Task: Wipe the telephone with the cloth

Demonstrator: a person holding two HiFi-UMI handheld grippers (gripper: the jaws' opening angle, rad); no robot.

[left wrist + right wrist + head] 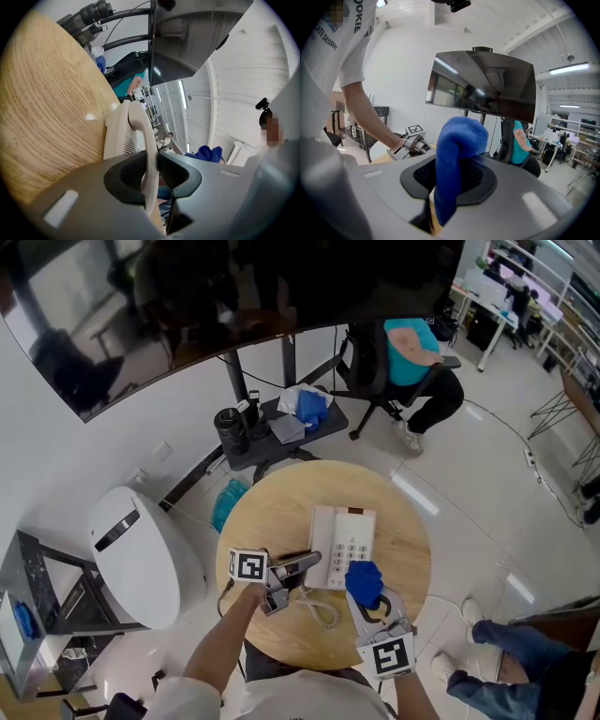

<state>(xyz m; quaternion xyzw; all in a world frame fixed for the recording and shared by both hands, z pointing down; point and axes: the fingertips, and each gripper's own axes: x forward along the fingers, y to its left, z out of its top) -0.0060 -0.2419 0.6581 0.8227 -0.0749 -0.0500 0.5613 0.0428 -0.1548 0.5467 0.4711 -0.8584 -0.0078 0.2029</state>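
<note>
Your left gripper (305,565) was clenched on the cream handset (139,126) of the telephone (345,545). In the left gripper view both dark pads pressed against the handset's sides near one end, and the rest of it ran forward along the base (116,138). From these views you could not tell whether the handset sat fully in its cradle or just above it. The telephone lay near the middle of the round wooden table (272,512), keypad up, with its coiled cord (323,610) trailing off the near edge of the base toward you. Your right gripper (370,601) was closed on the blue cloth (364,582). The right gripper view showed the cloth (459,140) pinched between the jaws, bunched into a rounded wad above them, with a tail hanging below. In the head view the cloth hovered at the near right corner of the telephone, over or just beside the keypad; contact could not be judged. Behind the table stood a large dark screen (234,287) on a stand, a small black side table (281,432) with bottles and bags on it, and a person in a teal shirt (412,352) seated on an office chair.
</note>
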